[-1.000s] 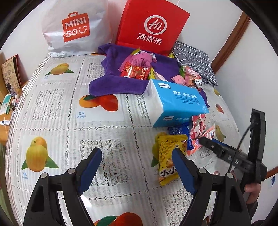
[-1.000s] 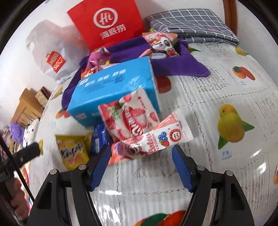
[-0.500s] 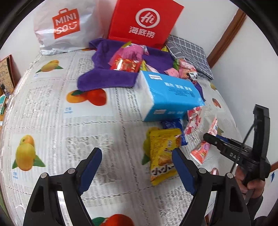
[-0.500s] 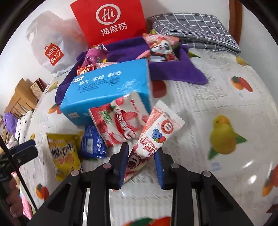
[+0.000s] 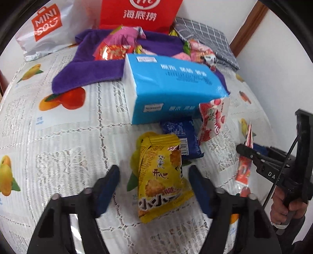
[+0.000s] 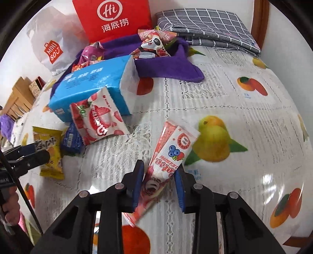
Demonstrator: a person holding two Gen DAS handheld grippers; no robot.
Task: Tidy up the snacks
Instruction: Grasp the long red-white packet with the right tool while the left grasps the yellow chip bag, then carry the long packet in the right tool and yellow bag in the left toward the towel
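Note:
My right gripper is shut on a long pink and white berry snack packet and holds it tilted above the tablecloth; it also shows in the left wrist view. My left gripper is open, its fingers on either side of a yellow cracker packet lying on the table. A dark blue packet and a red and white strawberry packet lie against a blue tissue pack. More snacks rest on a purple cloth.
A red paper bag and a white Miniso bag stand at the back. A grey checked folded cloth lies at the back right by the wall. The fruit-print tablecloth stretches right of the snacks.
My right gripper closed on the berry packet and lifted it, swinging it to the right. My left gripper moved forward so its open fingers straddle the yellow packet.

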